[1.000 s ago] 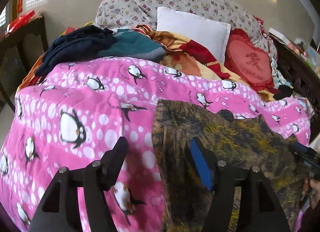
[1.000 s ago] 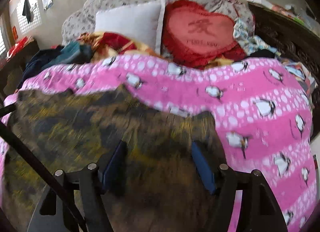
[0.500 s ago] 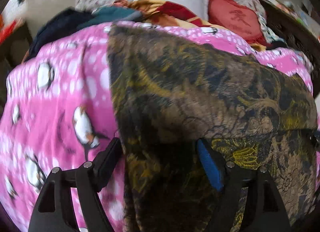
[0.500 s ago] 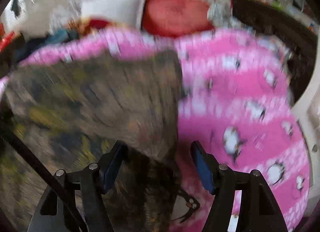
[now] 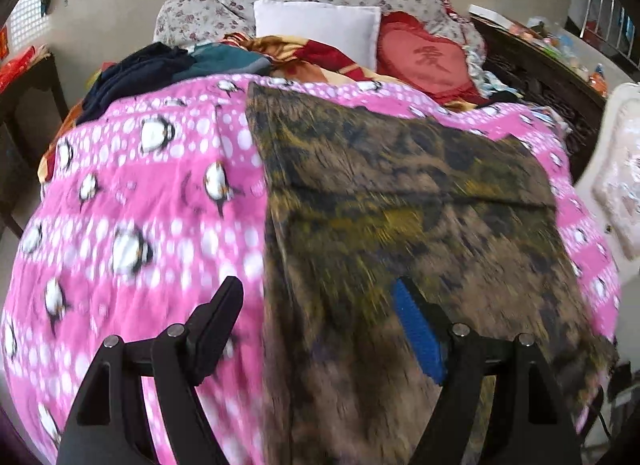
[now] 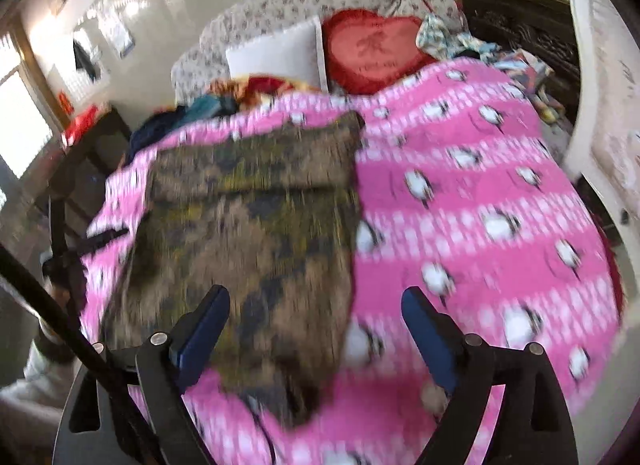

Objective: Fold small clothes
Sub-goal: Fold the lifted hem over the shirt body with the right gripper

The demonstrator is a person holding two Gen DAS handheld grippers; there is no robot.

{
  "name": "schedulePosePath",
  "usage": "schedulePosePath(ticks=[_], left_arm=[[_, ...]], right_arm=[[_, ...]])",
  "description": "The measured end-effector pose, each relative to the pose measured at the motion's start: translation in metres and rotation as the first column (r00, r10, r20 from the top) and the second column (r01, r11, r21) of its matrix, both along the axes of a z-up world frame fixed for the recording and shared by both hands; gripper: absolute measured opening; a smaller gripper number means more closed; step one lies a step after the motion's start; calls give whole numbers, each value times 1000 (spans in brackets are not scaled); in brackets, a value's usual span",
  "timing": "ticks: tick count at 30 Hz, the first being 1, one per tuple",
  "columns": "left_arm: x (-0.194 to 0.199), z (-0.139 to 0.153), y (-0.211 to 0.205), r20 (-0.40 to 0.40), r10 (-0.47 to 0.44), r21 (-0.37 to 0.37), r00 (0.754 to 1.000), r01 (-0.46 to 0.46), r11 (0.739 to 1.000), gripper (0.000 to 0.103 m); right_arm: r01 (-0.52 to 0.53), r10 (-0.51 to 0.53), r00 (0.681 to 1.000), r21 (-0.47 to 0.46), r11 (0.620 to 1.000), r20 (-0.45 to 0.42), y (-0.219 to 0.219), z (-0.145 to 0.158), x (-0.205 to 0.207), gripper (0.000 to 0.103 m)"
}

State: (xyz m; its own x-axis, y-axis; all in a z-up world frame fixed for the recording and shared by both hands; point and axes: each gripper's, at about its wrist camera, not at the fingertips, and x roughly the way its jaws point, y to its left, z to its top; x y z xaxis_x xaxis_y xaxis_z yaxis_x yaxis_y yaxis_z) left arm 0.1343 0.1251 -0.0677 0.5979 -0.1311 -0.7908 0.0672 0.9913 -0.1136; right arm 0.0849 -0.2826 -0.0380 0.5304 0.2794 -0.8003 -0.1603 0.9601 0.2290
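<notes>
A brown and olive patterned garment lies flat on the pink penguin blanket, with a crosswise fold line across its far part. My left gripper hovers open over the garment's near left edge, touching nothing. In the right wrist view the garment lies left of centre on the blanket. My right gripper hangs over its near right edge. Its jaws are opening, and the cloth shows between them untouched. Both views are motion-blurred.
At the head of the bed sit a white pillow, a red heart cushion and a pile of dark clothes. Dark carved furniture stands along the right. A white panel stands at the right edge.
The garment, raised close to both cameras half a second ago, now lies folded flat on the blanket. Both grippers have drawn back from it, and the right jaws stand wider.
</notes>
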Motion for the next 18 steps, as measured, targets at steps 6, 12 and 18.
schedulePosePath(ticks=[6,12,18], left_arm=[[-49,-8,7,-63,-6,-62,998,3,998,83],[-78,-9,12,-64,16,-20,998,-18,1000,83],[-96,-23,25,-113,35,-20,993,-38,999,83]], right_arm=[[-88,90,995,41,995,-39,16,-45,-37,91],[-193,189,979,-56,980,-79,60,-94,-29,23],[-475,472,880,-108,873,-54,77,-80,-94,11]])
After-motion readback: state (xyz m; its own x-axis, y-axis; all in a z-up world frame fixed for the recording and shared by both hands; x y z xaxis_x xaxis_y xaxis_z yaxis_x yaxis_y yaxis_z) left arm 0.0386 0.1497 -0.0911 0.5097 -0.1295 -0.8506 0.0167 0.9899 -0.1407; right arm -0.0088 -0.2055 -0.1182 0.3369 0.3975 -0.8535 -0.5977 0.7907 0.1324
